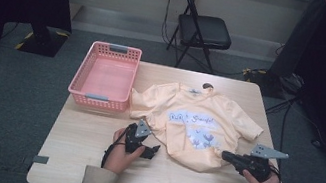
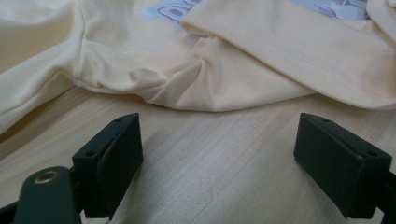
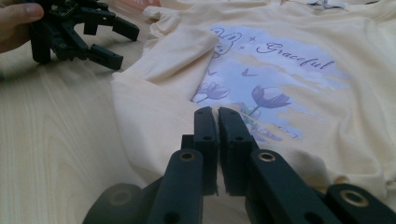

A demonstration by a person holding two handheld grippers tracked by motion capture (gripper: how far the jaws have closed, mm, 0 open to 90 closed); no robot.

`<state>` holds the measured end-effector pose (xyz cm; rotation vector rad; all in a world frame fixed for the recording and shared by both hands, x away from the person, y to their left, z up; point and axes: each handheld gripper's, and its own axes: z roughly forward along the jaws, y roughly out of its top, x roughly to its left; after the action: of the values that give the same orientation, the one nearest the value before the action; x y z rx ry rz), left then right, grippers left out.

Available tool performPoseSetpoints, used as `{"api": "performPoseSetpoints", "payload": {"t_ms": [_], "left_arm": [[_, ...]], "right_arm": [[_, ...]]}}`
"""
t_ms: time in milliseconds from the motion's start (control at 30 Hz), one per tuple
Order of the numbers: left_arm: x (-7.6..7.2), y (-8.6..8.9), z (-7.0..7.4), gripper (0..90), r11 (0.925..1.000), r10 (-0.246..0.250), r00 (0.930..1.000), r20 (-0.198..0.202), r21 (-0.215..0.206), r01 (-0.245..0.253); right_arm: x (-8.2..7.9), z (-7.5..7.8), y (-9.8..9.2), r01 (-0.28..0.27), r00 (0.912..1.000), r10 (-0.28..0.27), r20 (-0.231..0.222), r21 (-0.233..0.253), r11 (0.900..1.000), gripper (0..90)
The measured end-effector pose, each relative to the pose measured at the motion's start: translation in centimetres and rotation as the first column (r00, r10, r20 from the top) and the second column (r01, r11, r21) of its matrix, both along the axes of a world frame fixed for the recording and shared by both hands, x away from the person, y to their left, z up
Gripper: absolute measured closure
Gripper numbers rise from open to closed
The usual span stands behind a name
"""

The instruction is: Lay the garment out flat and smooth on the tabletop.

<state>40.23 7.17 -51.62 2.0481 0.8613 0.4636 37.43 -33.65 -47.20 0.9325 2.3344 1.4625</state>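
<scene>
A pale yellow T-shirt point(image 1: 201, 151) with a lilac flower print and the word "Graceful" lies face up on the wooden table point(image 1: 85, 149). Its lower left corner is folded up over the print. My left gripper point(image 1: 153, 151) rests on the table just left of the shirt's hem, jaws wide open and empty. In the left gripper view the rumpled shirt point(image 2: 233, 56) lies just ahead of the left gripper point(image 2: 219, 158). My right gripper point(image 1: 224, 155) sits at the shirt's lower right edge, jaws shut. In the right gripper view I see no cloth between the right gripper's point(image 3: 217, 112) jaws, above the shirt point(image 3: 303, 93).
An empty pink plastic basket point(image 1: 98, 101) stands at the table's back left, next to the shirt's sleeve. A black folding chair point(image 1: 204, 30) stands beyond the table. Bare tabletop runs along the near edge. The left gripper point(image 3: 114, 44) appears at the far left of the right gripper view.
</scene>
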Motion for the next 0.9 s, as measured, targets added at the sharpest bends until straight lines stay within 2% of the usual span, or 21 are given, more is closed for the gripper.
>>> {"api": "performPoseSetpoints", "payload": {"t_ms": [267, 733, 900], "left_arm": [[0.0, 0.0, 0.0, 14.9, 1.0, 0.0, 1.0, 0.0, 0.0, 0.0], [0.0, 0.0, 0.0, 14.9, 1.0, 0.0, 1.0, 0.0, 0.001, 0.0], [0.0, 0.0, 0.0, 14.9, 1.0, 0.0, 1.0, -0.001, 0.001, 0.0]], "right_arm": [[-1.4, 0.3, -0.3, -0.005, 1.0, 0.005, 0.003, 0.025, 1.0, 86.8], [-3.3, 0.5, -1.3, -0.015, 0.9999, 0.015, -0.005, 0.034, 0.999, 86.5], [-4.6, 0.6, -2.0, -0.026, 0.9996, 0.027, -0.006, 0.036, 0.999, 86.6]]}}
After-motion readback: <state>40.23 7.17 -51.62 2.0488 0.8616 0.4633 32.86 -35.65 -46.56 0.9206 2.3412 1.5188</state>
